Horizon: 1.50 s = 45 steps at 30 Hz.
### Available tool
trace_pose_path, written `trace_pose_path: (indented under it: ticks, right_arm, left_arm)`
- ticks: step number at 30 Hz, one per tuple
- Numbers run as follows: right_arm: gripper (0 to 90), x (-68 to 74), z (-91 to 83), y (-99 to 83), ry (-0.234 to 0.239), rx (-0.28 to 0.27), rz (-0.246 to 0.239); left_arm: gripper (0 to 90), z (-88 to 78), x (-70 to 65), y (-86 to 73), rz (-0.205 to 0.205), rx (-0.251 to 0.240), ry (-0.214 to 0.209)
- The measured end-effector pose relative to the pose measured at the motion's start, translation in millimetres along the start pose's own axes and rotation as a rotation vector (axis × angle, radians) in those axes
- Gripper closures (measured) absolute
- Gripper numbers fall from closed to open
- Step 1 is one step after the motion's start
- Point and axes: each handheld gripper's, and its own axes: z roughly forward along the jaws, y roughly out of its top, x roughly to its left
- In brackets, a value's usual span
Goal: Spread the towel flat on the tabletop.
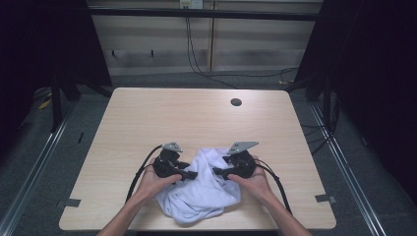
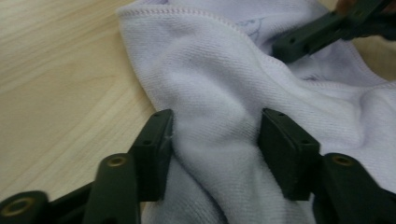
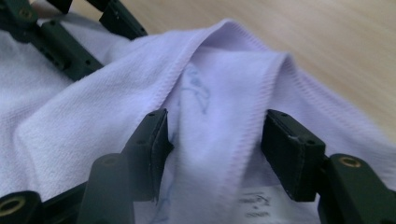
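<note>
A crumpled white towel (image 1: 201, 189) lies near the table's front edge, between the two hands. My left gripper (image 1: 193, 174) points right into its left side, and my right gripper (image 1: 216, 172) points left into its upper right. In the left gripper view the left gripper (image 2: 215, 140) stands open astride a raised fold of the towel (image 2: 210, 88). In the right gripper view the right gripper (image 3: 215, 140) is open around a hemmed fold of the towel (image 3: 224, 93), with a printed label below it. Each view shows the other gripper's fingers (image 2: 317, 37) (image 3: 70, 37) farther off on the towel.
The light wooden table (image 1: 196, 118) has a round cable hole (image 1: 236, 102) at the back right. Grey tape marks sit at the front left (image 1: 72, 202) and front right (image 1: 325, 198) corners. Dark frame posts and cables stand behind the table.
</note>
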Motion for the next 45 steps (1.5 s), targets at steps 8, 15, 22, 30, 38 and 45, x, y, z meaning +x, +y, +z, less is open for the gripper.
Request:
trace_pose_path:
  ticks: [8,15,22,30,38,45]
  right_arm:
    - [79.4,7.6,3.0,-0.9,-0.026,-0.005,0.014]
    - [82.6,2.6,-7.8,2.8,-0.052,-0.033,0.051]
    - [85.6,-12.1,-31.7,0.0,-0.118,-0.101,0.131]
    - [86.0,-27.3,-63.0,6.6,-0.087,-0.192,0.186]
    - [85.9,-45.7,-110.4,37.7,-0.093,-0.352,0.236]
    - [86.0,-56.0,-143.6,78.7,-0.163,-0.441,0.241]
  left_arm:
    - [74.3,-14.6,-0.9,-2.6,0.02,-0.072,-0.026]
    - [75.0,-26.9,-1.7,-4.1,0.016,-0.124,-0.043]
    - [75.9,-52.0,6.6,-12.8,-0.016,-0.197,-0.005]
    - [77.7,-71.5,6.3,-9.9,-0.037,-0.293,0.059]
    - [80.1,-126.4,3.4,16.9,-0.006,-0.491,0.136]
    - [82.8,-176.6,-5.0,33.1,0.031,-0.634,0.195]
